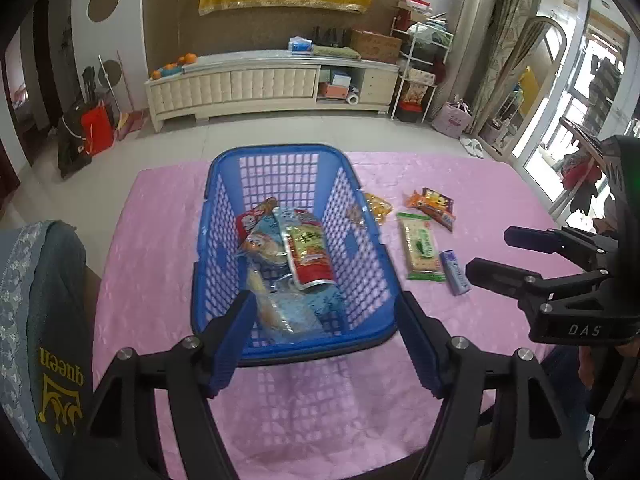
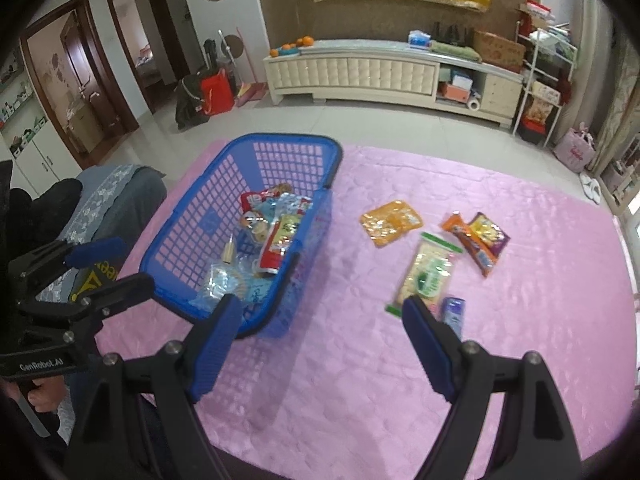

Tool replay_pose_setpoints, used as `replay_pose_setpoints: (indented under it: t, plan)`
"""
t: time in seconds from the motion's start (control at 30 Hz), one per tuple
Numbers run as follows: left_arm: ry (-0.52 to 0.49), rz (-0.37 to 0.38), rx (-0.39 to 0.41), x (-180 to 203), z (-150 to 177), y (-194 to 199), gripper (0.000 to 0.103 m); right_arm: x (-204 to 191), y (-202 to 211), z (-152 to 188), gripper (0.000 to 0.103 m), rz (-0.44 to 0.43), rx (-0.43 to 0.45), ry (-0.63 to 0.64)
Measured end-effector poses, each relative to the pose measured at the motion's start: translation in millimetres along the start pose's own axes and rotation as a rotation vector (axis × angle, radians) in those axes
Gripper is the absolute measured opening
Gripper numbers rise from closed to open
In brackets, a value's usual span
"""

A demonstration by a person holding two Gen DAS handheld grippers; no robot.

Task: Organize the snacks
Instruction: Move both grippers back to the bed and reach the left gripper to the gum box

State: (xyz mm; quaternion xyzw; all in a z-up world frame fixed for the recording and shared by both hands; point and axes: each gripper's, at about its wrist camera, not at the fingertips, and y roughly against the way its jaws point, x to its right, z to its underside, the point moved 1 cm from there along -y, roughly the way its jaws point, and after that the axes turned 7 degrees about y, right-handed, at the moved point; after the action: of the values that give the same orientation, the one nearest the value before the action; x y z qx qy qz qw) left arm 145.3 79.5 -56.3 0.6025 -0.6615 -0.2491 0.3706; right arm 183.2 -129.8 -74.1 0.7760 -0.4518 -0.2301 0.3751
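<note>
A blue plastic basket (image 1: pixel 280 148) (image 2: pixel 288 138) stands on the pink tablecloth and holds several snack packets, among them a red and green packet (image 1: pixel 308 252) and a clear-wrapped pastry (image 1: pixel 280 312). My left gripper (image 1: pixel 324 298) (image 2: pixel 134 262) hovers open over the basket's near end with nothing between its pads. To the right of the basket lie a green-and-white cracker packet (image 1: pixel 422 248) (image 2: pixel 428 272), a small blue pack (image 1: pixel 454 266) (image 2: pixel 454 310), an orange packet (image 1: pixel 378 206) (image 2: pixel 390 222) and an orange and purple pair (image 1: pixel 434 204) (image 2: pixel 480 240). My right gripper (image 2: pixel 322 302) (image 1: pixel 490 254) is open and empty, above the cloth between basket and cracker packet.
A chair with a grey cover marked "queen" (image 1: pixel 40 300) (image 2: pixel 112 196) stands at the table's left edge. A person's hand (image 2: pixel 40 394) grips the left tool's handle. Beyond the table's far edge are tiled floor and a long white cabinet (image 1: pixel 272 84).
</note>
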Motion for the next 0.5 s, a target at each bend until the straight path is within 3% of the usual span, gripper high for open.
replay_pose_setpoints:
  t: [0.1, 0.5]
  plan:
    - [-0.024, -0.010, 0.022, 18.0, 2.6, 7.7, 0.078, 9.6, 11.7, 6.1, 0.086, 0.006, 0.007, -0.018]
    - [-0.115, 0.026, 0.023, 90.6, 15.5, 8.3, 0.078, 59.3, 48.2, 44.4, 0.086, 0.058, 0.034, -0.088]
